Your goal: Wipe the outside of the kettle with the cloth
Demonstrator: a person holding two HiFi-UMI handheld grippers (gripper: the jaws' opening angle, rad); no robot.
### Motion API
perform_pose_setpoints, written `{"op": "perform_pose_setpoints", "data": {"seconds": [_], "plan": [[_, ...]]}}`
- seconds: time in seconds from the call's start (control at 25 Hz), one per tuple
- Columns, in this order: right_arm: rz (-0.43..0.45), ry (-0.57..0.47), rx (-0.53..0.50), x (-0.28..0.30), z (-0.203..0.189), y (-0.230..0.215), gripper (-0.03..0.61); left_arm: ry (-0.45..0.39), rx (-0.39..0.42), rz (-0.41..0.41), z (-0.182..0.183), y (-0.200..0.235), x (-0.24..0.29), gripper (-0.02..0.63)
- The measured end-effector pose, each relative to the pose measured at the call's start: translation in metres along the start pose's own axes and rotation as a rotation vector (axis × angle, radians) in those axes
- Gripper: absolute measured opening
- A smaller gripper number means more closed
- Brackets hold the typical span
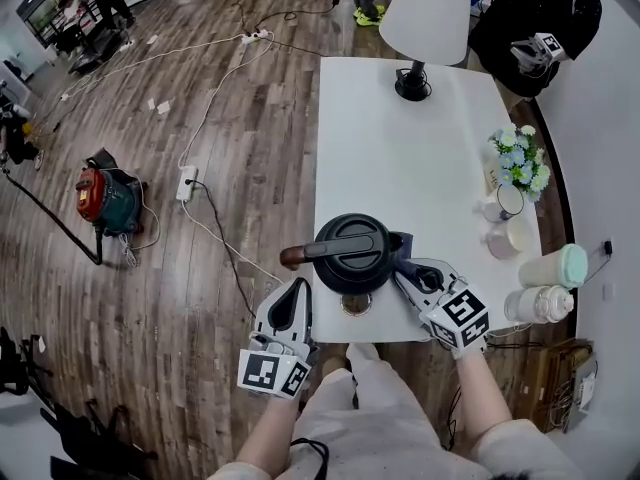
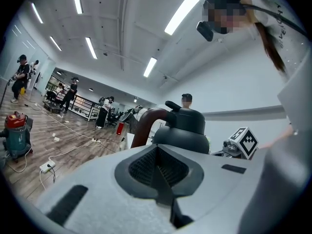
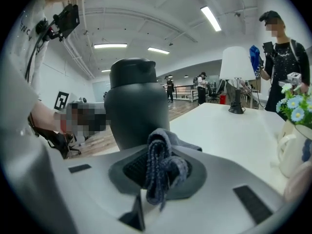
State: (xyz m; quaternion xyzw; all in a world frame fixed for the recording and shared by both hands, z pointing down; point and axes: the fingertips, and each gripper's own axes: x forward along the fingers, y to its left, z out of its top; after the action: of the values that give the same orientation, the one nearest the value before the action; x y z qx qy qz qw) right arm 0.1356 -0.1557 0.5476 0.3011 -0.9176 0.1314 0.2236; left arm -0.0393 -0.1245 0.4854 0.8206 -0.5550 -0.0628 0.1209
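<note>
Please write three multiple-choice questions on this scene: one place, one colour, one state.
1. Where on the table does the kettle stand? A) far end B) near edge C) right edge
2. What colour is the cloth? A) red B) yellow C) blue-grey
3. The right tool is: A) open, empty B) shut on the cloth C) lying on the floor
Answers: 1 B, it sits at the table edge lowest in the head view; 2 C, blue-grey knit shows; 3 B, its jaws pinch the cloth.

Black kettle (image 1: 352,253) on white table (image 1: 400,148), lamp (image 1: 425,18)
</note>
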Motion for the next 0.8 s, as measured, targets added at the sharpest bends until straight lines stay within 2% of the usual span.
{"op": "perform_pose_setpoints", "data": {"seconds": [0.08, 0.16, 0.24, 0.32, 0.4, 0.52, 0.6, 0.68, 0.8], "plan": [[-0.012, -0.016, 0.004, -0.001, 0.007, -0.009, 0.052, -0.002, 0.002, 0.007, 0.003, 0.004, 0.000, 0.006], [-0.053, -0.075, 0.017, -0.014, 0.026, -0.027, 0.052, -0.004, 0.004, 0.018, 0.007, 0.007, -0.002, 0.006], [-0.078, -0.165, 0.027, -0.031, 0.060, -0.048, 0.052, -0.007, 0.004, 0.029, 0.013, 0.010, -0.004, 0.006], [-0.047, -0.244, -0.009, -0.040, 0.101, -0.058, 0.052, -0.009, 0.003, 0.041, 0.019, 0.013, -0.005, 0.006], [0.037, -0.290, -0.093, -0.040, 0.138, -0.053, 0.052, -0.012, -0.002, 0.053, 0.024, 0.014, -0.005, 0.006], [0.229, -0.291, -0.247, -0.033, 0.175, -0.032, 0.052, -0.019, -0.008, 0.060, 0.029, 0.013, -0.003, 0.006], [0.393, -0.233, -0.319, -0.025, 0.182, -0.016, 0.052, -0.022, -0.001, 0.056, 0.029, 0.011, 0.000, 0.006], [0.534, -0.124, -0.358, -0.017, 0.177, -0.005, 0.051, -0.022, 0.008, 0.053, 0.027, 0.008, 0.003, 0.006], [0.666, 0.021, -0.351, 0.001, 0.157, -0.003, 0.051, -0.021, -0.001, 0.056, 0.020, 0.006, 0.005, 0.006]]}}
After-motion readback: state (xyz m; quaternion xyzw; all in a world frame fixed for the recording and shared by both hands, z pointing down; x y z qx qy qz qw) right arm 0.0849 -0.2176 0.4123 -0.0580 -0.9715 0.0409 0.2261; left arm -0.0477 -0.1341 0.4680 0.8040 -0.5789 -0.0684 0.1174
